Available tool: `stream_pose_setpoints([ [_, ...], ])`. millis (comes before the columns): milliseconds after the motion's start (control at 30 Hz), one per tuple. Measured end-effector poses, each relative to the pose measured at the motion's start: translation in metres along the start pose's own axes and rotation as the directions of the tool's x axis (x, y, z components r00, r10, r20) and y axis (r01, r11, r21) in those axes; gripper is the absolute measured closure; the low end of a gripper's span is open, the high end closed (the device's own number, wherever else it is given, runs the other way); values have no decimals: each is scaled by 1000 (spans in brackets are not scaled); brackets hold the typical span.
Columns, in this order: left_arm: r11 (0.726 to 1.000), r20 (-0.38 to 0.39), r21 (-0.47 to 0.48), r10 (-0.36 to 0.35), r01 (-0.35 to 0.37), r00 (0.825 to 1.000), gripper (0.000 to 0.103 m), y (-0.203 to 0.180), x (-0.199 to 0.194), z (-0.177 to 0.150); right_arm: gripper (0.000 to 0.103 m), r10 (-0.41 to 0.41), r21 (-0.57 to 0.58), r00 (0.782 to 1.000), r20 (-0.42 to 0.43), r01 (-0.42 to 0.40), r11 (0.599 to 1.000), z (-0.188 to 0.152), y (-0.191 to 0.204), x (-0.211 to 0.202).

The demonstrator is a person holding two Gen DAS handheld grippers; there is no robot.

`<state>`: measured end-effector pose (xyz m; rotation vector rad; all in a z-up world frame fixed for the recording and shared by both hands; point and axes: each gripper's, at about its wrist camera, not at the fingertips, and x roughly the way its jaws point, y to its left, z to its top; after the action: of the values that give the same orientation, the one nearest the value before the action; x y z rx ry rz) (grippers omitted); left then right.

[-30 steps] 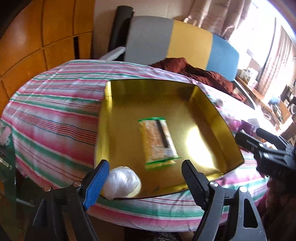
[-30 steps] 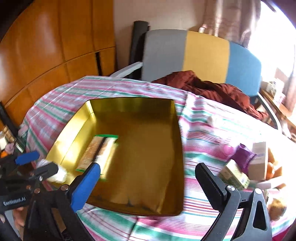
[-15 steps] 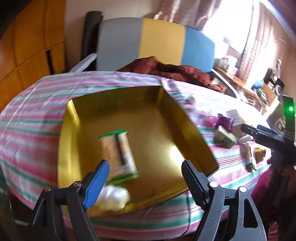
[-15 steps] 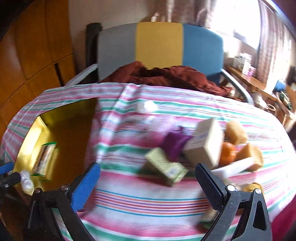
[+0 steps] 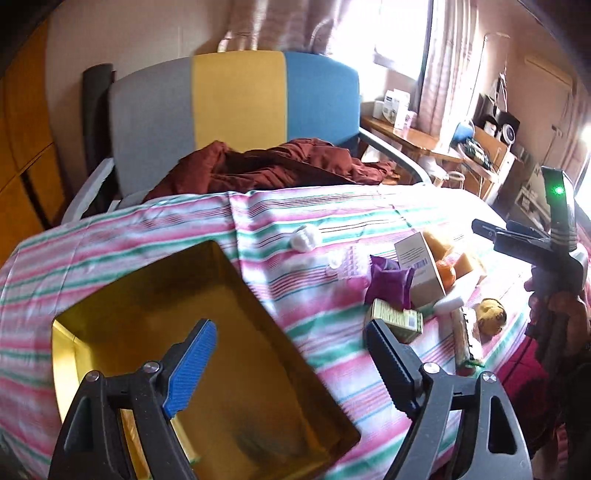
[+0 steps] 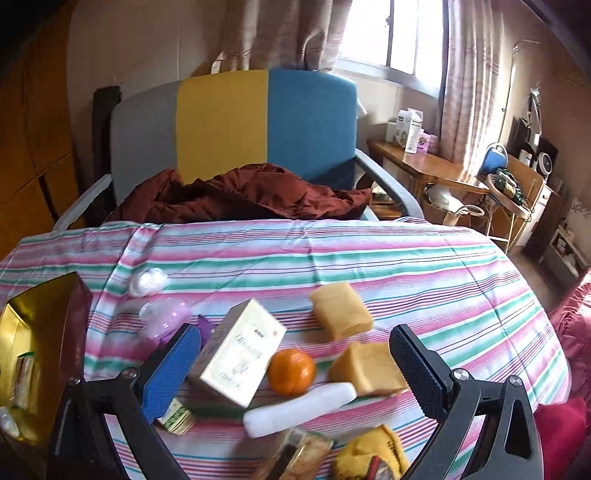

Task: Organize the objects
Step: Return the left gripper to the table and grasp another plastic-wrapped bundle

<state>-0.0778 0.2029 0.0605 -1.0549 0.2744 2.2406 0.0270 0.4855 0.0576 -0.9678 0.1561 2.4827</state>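
right wrist view: the right tool hangs spread wide and empty over the pile on the striped desk, with a cream box and an orange lying between its jaws, untouched. left tool is opening, nothing between its jaws, above the gold tray at the desk's left. the step in hand looks like reaching for the next loose item. next it should settle on one piece, probably the box or orange, close on it cleanly, then carry it to the tray.

Tricolour armchair before sunlit window
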Motion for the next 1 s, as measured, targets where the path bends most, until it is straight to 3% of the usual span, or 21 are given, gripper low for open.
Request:
stream_pose_setpoints([
  [233, 999, -98, -18, -42, 40, 994, 17, -12, 56, 37, 0, -2, 110, 1000, 14, 1, 994, 1, -42, 22],
  [367, 999, -133, -31, -25, 21, 991, 19, -18, 89, 55, 0, 27, 168, 1000, -6, -25, 985, -2, -52, 30],
  [500, 999, -166, -47, 7, -15, 986, 32, -19, 124, 74, 0, 59, 191, 998, -2, -58, 980, -3, -57, 29],
  [633, 997, -217, -73, 17, -34, 976, 32, -15, 160, 90, 0, 82, 196, 997, -6, -80, 977, -4, -57, 30],
  [800, 995, -241, -93, 2, -25, 971, 33, -14, 190, 103, 0, 89, 208, 996, -10, -85, 974, -5, -60, 30],
  [1000, 996, -307, -87, 6, -34, 952, 37, -16, 229, 102, 0, 101, 280, 995, -20, -91, 956, -6, -74, 34],
])
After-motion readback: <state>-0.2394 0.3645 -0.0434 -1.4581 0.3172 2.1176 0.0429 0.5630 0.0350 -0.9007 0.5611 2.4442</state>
